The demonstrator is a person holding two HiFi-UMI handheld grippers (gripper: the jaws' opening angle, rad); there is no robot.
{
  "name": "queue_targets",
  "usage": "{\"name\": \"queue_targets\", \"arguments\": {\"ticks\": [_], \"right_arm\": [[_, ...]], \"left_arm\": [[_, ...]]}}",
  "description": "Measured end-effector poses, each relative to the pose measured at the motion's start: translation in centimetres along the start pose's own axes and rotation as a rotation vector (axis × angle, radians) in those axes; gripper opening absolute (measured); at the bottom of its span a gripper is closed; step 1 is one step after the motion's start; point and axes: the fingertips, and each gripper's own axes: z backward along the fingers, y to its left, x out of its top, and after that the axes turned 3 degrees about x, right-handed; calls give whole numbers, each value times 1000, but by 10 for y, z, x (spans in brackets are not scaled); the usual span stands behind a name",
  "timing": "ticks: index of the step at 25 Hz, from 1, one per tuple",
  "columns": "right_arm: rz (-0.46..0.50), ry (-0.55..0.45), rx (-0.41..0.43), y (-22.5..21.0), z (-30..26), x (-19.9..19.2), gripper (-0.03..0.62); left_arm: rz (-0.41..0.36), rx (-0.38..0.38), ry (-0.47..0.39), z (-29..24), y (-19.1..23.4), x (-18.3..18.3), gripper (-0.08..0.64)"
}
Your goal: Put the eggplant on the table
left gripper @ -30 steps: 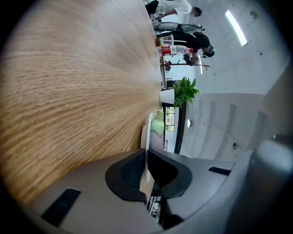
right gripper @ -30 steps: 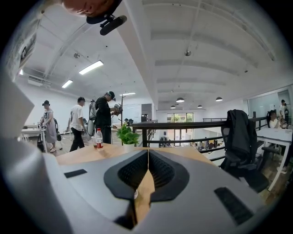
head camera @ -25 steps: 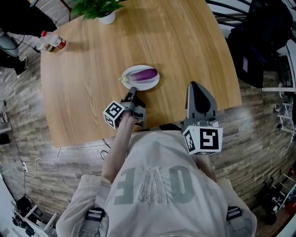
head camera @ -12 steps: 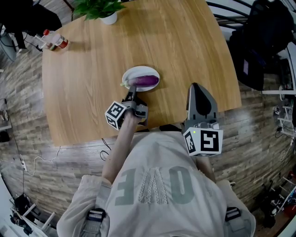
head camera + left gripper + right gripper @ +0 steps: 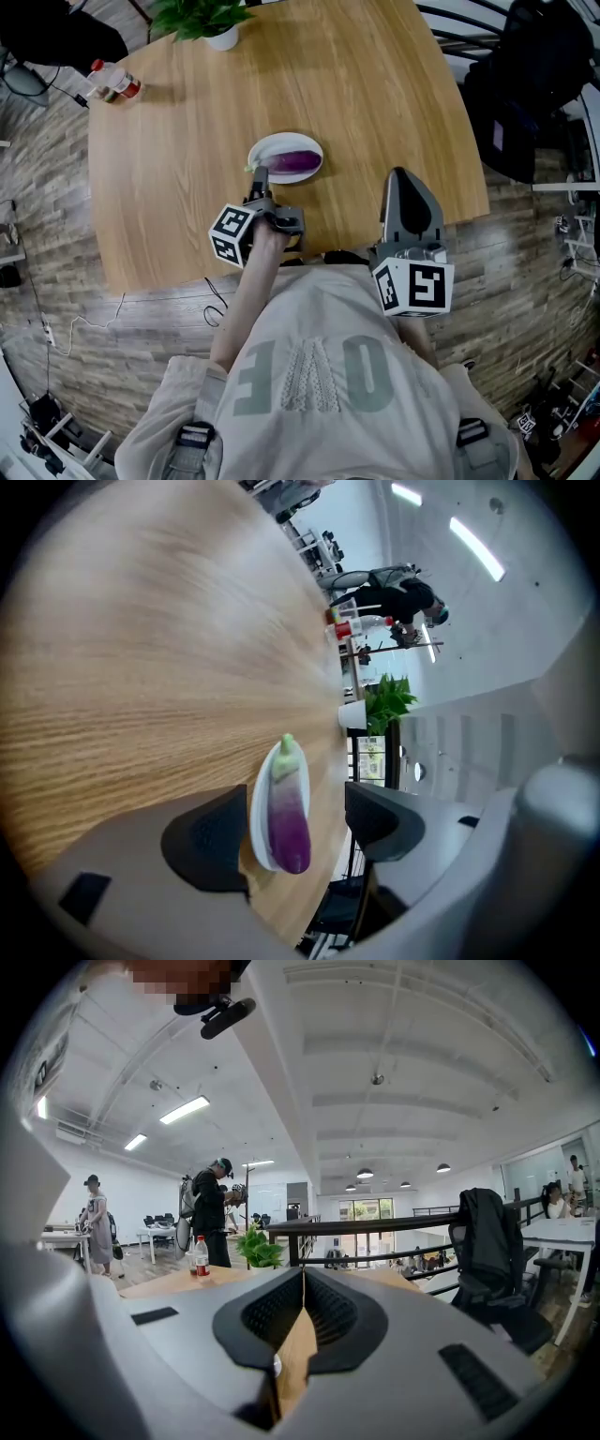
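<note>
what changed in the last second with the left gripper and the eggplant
The left gripper was shut earlier; its jaws are now opening, with the purple eggplant ahead between them, untouched. Nothing was grasped. The eggplant stays on the white plate; the right gripper stays shut near the wooden table edge.
</note>
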Motion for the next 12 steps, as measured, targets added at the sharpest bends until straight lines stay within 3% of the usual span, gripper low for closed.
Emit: {"name": "queue_targets", "arguments": {"ticks": [3, 5, 8, 10, 12], "right_arm": [[-12, -26, -14, -6, 0, 8, 20], [-6, -49, -25, -9, -3, 17, 20], [-2, -99, -34, -10, -12, 34, 20], [-17, -138, -34, -8, -17, 47, 20], [-30, -178, -24, -3, -22, 61, 20]], "left_arm": [[-174, -118, -77, 16, -56, 19, 310], [-393, -256, -174, 36, -114, 34, 310], [-794, -446, -402, 85, -200, 47, 310], [-1030, -531, -557, 121, -243, 46, 310], [-1201, -583, -670, 151, -271, 38, 310]]}}
